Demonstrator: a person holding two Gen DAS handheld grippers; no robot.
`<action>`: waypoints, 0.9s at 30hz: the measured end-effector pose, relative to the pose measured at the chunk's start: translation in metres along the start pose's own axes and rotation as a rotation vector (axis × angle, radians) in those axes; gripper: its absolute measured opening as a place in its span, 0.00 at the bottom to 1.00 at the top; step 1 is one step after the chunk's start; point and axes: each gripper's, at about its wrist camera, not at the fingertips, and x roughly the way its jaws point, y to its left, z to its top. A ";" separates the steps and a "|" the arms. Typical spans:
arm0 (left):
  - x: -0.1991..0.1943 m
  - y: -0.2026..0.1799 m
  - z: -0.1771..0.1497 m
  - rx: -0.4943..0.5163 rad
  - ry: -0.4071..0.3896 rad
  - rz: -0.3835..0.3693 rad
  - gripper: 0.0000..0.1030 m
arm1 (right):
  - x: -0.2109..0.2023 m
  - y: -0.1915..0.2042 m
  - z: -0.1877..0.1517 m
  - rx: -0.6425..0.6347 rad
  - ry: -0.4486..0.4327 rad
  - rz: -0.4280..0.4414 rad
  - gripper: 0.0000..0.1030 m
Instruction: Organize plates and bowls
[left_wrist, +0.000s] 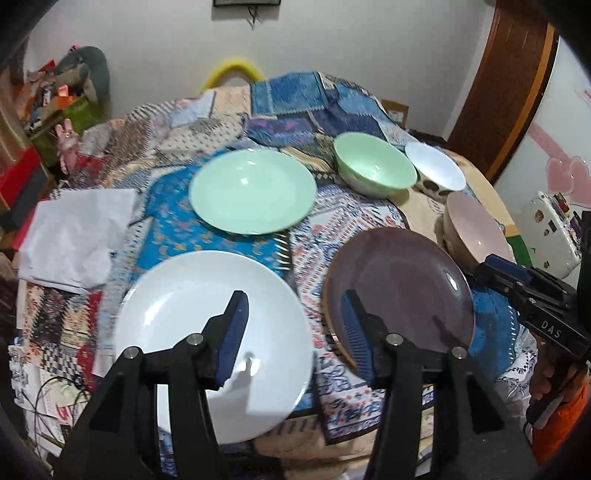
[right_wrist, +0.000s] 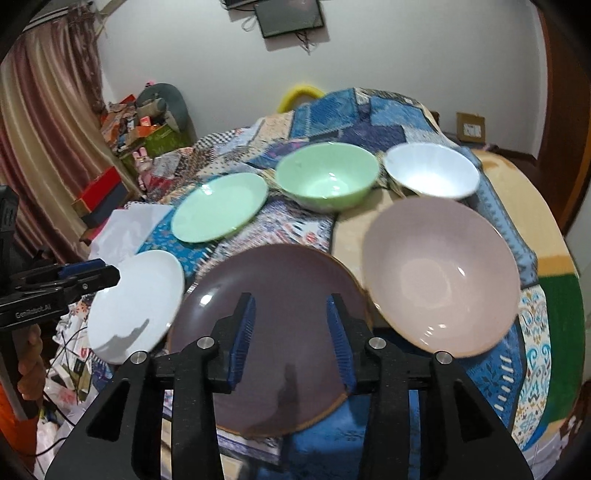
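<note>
On a patchwork cloth lie a white plate (left_wrist: 207, 332), a purple-brown plate (left_wrist: 402, 291) and a mint-green plate (left_wrist: 253, 192). Behind them stand a green bowl (left_wrist: 373, 168), a white bowl (left_wrist: 436, 170) and a pink bowl (left_wrist: 472, 229). My left gripper (left_wrist: 293, 306) hangs open above the gap between the white and purple plates, nothing between its blue pads. My right gripper (right_wrist: 291, 314) is open over the purple plate (right_wrist: 273, 332), holding nothing. The pink bowl (right_wrist: 439, 273) sits just right of it, the white plate (right_wrist: 136, 302) to its left.
The cloth-covered table (right_wrist: 546, 258) drops off at the right and front. Crumpled white paper (left_wrist: 74, 236) lies left of the plates. Boxes and clutter (left_wrist: 55, 110) stack by the left wall, a curtain (right_wrist: 40, 140) hangs there. Each gripper shows at the edge of the other's view.
</note>
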 end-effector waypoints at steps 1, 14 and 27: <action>-0.005 0.006 0.000 -0.004 -0.011 0.009 0.54 | 0.002 0.006 0.003 -0.011 -0.003 0.008 0.37; -0.010 0.083 -0.024 -0.112 0.010 0.124 0.61 | 0.041 0.068 0.021 -0.136 0.029 0.089 0.49; 0.025 0.146 -0.061 -0.243 0.110 0.131 0.60 | 0.105 0.112 0.020 -0.262 0.180 0.119 0.49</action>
